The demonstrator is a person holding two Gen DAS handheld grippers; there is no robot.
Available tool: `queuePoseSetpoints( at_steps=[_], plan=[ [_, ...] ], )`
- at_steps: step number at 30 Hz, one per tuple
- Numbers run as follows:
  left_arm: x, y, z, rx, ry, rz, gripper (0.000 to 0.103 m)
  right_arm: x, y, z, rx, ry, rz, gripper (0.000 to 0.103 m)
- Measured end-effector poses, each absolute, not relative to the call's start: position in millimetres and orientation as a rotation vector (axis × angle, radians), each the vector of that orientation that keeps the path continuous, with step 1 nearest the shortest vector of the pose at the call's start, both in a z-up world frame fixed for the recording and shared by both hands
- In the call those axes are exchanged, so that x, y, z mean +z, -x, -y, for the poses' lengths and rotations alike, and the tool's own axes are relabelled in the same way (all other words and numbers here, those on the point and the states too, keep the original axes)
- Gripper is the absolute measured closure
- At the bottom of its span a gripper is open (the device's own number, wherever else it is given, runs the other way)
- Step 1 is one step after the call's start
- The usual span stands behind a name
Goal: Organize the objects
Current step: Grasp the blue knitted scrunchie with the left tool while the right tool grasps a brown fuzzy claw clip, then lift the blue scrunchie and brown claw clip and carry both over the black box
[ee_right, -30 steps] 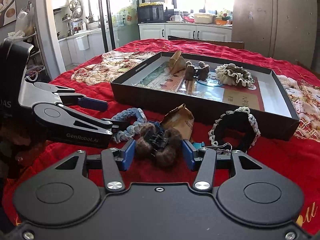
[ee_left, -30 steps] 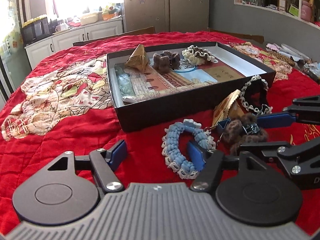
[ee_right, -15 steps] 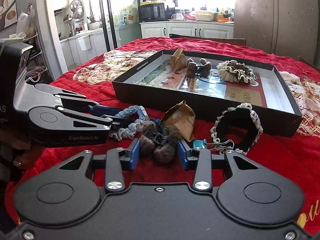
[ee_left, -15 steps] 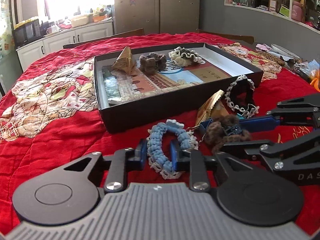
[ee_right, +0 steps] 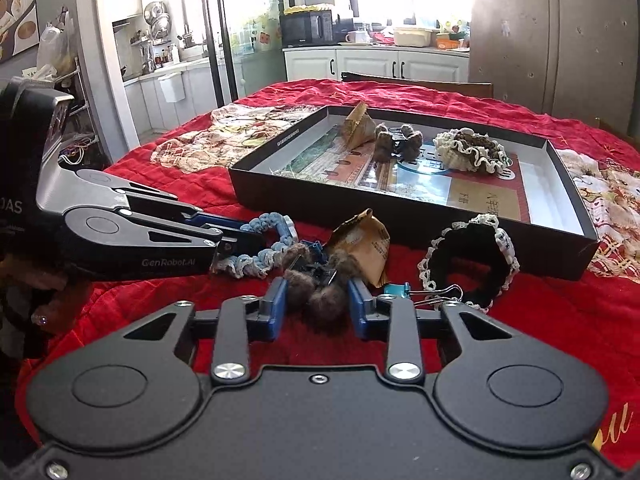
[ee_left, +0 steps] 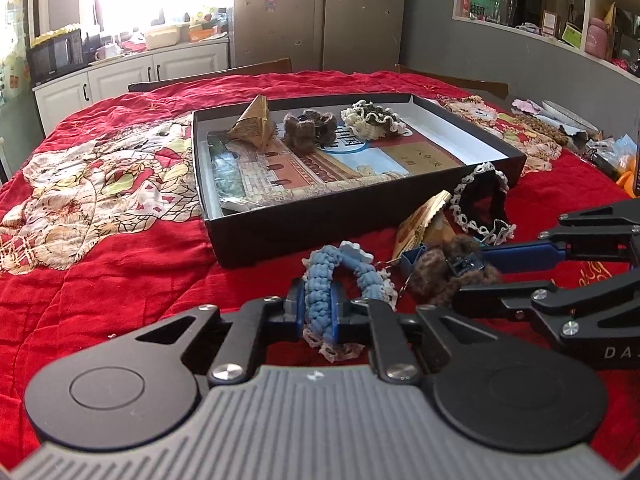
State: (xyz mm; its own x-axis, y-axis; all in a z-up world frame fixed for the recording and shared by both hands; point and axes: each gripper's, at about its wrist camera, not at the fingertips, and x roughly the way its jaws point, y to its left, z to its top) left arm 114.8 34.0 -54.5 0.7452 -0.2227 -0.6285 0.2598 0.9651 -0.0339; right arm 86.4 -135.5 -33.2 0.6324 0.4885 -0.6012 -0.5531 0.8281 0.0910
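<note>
My left gripper (ee_left: 318,312) is shut on one side of a blue crocheted scrunchie (ee_left: 360,268) lying on the red cloth. In the right wrist view the same left gripper (ee_right: 256,236) pinches the blue scrunchie (ee_right: 256,258) from the left. My right gripper (ee_right: 316,304) straddles a brown furry hair clip (ee_right: 320,288). Its jaws are closing and both blue pads touch the fur. The left wrist view shows that brown clip (ee_left: 444,268) between the right gripper's fingers (ee_left: 520,256).
A shallow black box (ee_left: 280,236) sits behind, holding a tan paper pyramid (ee_left: 254,124), a brown clip (ee_left: 308,128) and a cream scrunchie (ee_left: 372,120). In front of it lie a tan packet (ee_right: 364,240), a black lace-edged scrunchie (ee_right: 468,264) and a teal binder clip (ee_right: 396,290).
The left jaws went from wide open to shut on the blue scrunchie. The right jaws narrowed onto the brown furry clip. Neither hand shifted noticeably.
</note>
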Motion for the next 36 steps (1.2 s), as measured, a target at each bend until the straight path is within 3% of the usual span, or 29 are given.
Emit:
queuePoseSetpoints(
  at_steps=[13, 26, 29, 30, 36],
  plan=[
    [-37.8, -101.4, -36.5, -0.272, -0.063, -0.636, 0.089, -22.2, -79.7, 145.1, 0.608, 0.081, -0.636, 0.088],
    [-20.2, -90.7, -33.2, -0.291, -0.069, -0.591, 0.089, -12.3, -73.6, 155.7, 0.603, 0.073, -0.6, 0.094],
    [-15.4, -90.6, -32.4, -0.292, -0.071, -0.577, 0.089, -7.1, -71.9, 158.6, 0.605, 0.066, -0.587, 0.097],
    [-13.9, -90.6, -31.7, -0.291, -0.071, -0.574, 0.089, -5.8, -71.2, 159.6, 0.606, 0.062, -0.582, 0.102],
    [-7.6, -90.9, -30.4, -0.296, -0.072, -0.558, 0.089, -0.6, -68.3, 162.6, 0.611, 0.071, -0.573, 0.102]
  ],
)
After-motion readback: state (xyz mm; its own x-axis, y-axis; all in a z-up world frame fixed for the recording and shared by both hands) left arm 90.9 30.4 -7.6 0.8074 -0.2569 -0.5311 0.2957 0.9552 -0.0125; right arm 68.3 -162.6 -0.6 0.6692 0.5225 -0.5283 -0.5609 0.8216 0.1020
